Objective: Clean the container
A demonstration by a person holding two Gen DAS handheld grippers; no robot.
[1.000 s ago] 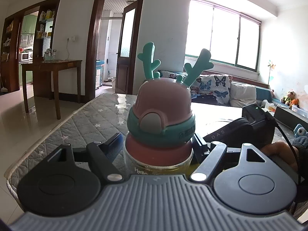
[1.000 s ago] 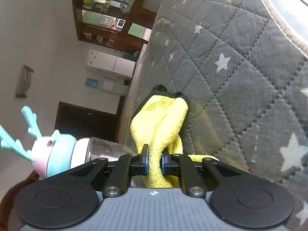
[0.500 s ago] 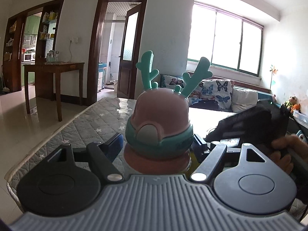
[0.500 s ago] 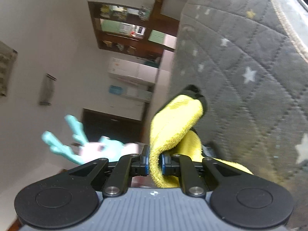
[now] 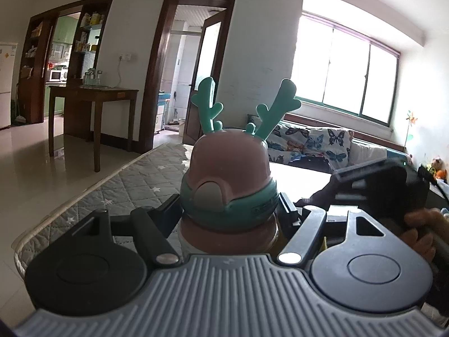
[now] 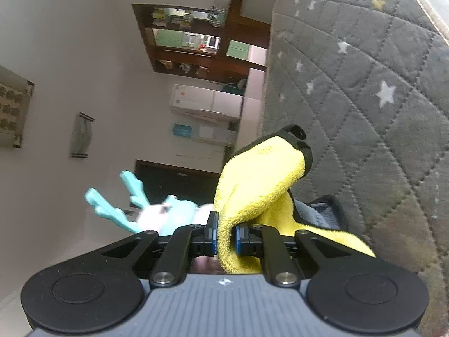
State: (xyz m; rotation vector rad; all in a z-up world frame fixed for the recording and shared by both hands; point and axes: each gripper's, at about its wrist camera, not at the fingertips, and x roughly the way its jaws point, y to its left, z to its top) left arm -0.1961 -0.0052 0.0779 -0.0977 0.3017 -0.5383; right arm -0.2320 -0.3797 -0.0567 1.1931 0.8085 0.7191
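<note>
The container is a child's bottle point(image 5: 227, 185) with a pink lid, a teal band and teal antlers. My left gripper point(image 5: 228, 219) is shut on its clear body and holds it upright; the body is mostly hidden behind the gripper. My right gripper point(image 6: 226, 231) is shut on a yellow cloth point(image 6: 258, 185) with black trim. In the right wrist view the bottle point(image 6: 157, 213) shows on its side, just left of the cloth. In the left wrist view the right gripper's body point(image 5: 378, 185) is close on the bottle's right.
A grey quilted cover with white stars point(image 5: 134, 185) lies over the table below both grippers; it also fills the right of the right wrist view point(image 6: 364, 84). A wooden side table point(image 5: 92, 98), a doorway and a sofa with butterfly cushions point(image 5: 314, 143) stand behind.
The bottle has sunk lower in the left wrist view. The right gripper with the cloth has swung round, and the bottle now lies close beside the cloth.
</note>
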